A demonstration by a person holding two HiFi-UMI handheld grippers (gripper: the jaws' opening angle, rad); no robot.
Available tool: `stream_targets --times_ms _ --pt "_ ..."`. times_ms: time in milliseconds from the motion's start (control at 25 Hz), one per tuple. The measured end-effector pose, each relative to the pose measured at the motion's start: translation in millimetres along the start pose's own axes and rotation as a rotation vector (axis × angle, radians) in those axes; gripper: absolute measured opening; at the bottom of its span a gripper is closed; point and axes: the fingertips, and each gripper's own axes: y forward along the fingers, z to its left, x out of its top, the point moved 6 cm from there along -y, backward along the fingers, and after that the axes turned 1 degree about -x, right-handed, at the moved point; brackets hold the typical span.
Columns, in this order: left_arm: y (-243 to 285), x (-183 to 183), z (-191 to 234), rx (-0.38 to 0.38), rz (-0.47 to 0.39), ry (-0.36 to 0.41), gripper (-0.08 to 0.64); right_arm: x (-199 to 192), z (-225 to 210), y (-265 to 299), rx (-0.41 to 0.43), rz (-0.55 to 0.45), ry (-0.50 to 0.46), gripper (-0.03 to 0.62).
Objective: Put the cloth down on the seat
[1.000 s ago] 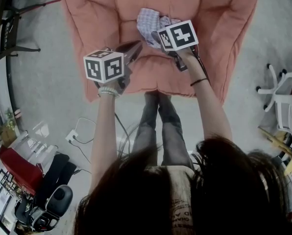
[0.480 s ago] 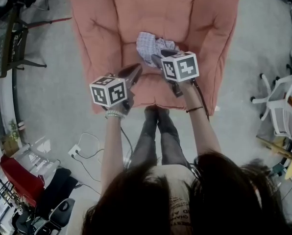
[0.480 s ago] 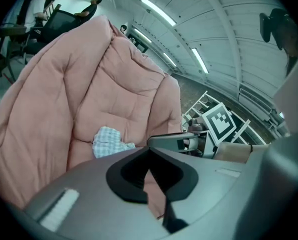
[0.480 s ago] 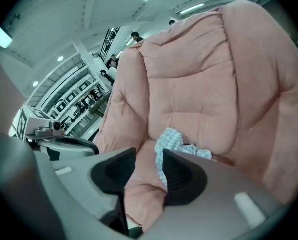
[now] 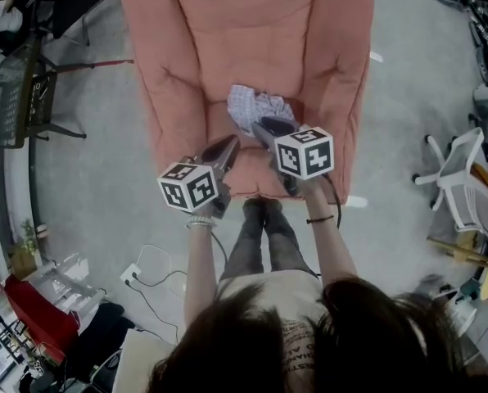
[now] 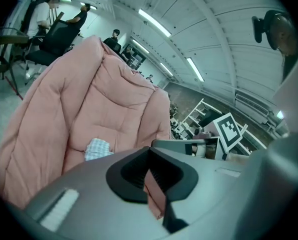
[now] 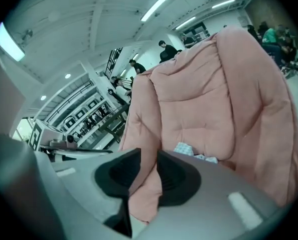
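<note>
While cloth (image 5: 256,105) lies on seat (image 5: 248,170), grey floor (image 5: 88,187), left hand-held gripper (image 5: 230,144) closed, right hand-held gripper (image 5: 264,127) part-open, closing, empty

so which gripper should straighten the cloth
Probably right: the right gripper points at the checked cloth from nearer, jaws empty, apart, just been closing; the left gripper hangs further back, shut.

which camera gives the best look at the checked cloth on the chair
The head view: from above, nearly all of the crumpled cloth lies in sight on the seat. The left gripper view shows one small patch of it; the right gripper view shows only a thin strip.
</note>
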Motion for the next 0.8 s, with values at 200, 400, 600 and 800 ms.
stream_targets --times_ms 200,400,600,800 --pt "-11 17 -27 -0.018 -0.045 0.020 -0.005 15 21 -28 0.043 -0.076 0.040 0.098" --pt "-26 30 -49 -0.042 -0.072 0.059 -0.005 28 42 -47 0.062 -0.130 0.039 0.065" --pt "-43 39 -67 -0.057 -0.106 0.097 -0.005 36 56 -67 0.078 -0.164 0.017 0.035" --pt "-54 47 -84 -0.067 -0.172 0.127 -0.005 40 65 -83 0.097 -0.178 0.001 0.012"
